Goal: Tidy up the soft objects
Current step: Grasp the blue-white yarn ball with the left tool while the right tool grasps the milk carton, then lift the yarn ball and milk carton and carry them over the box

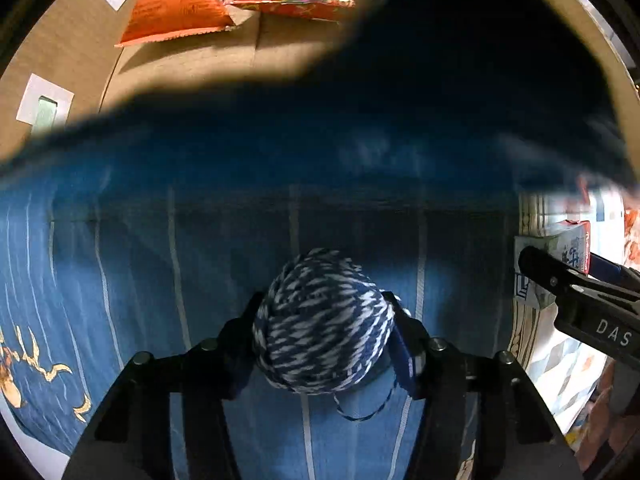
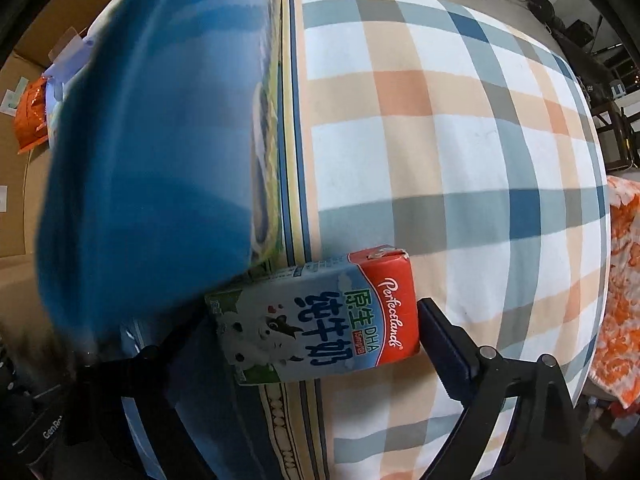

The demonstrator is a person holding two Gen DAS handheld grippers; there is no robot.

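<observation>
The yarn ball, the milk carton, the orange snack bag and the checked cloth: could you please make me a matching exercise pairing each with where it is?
Things:
1. yarn ball
2. milk carton
3. orange snack bag
4. checked cloth

Places:
A. lying on cardboard
B. between the left gripper's fingers
C. spread under the carton
D. between the right gripper's fingers

Pairs: 1-B, 2-D, 3-A, 4-C

Blue-white yarn ball (image 1: pixel 324 322) round, wound, loose strand trailing.
</observation>
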